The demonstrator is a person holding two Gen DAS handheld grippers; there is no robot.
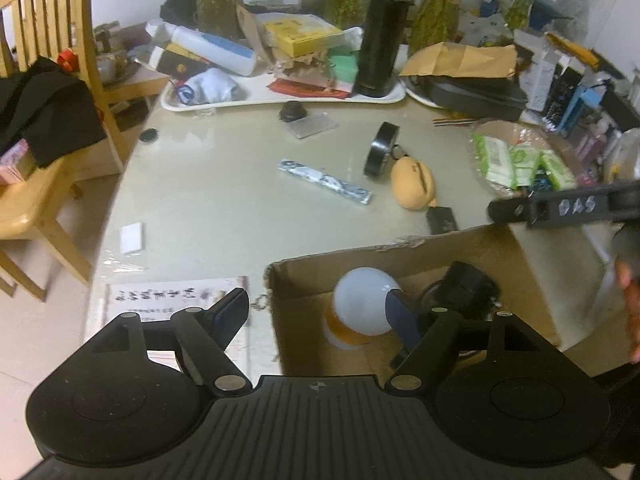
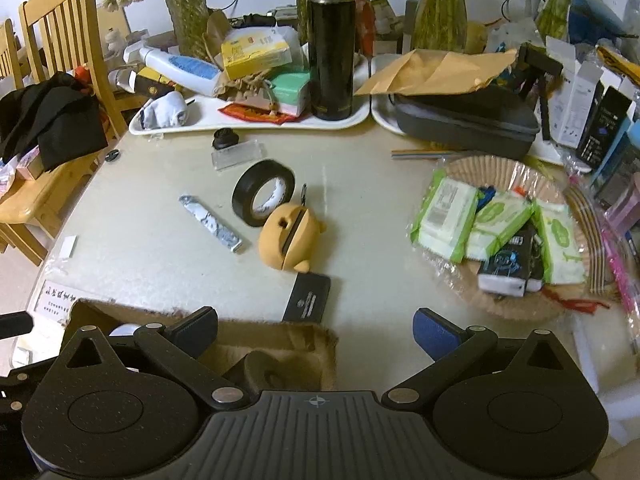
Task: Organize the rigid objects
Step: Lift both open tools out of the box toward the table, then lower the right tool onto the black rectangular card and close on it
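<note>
Both my tools spread, empty: left tool [image 1: 316, 312] over cardboard box [image 1: 404, 256] holding white bulb [image 1: 360, 300]; right tool [image 2: 316, 330] near tape roll [image 2: 263, 193] on bench [image 2: 160, 240].

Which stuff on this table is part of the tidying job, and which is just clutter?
Job: cardboard box, white bulb already in it, black tape roll, yellow case, patterned bar, black card.

Clutter: flask, wipes basket, envelope, chair.
</note>
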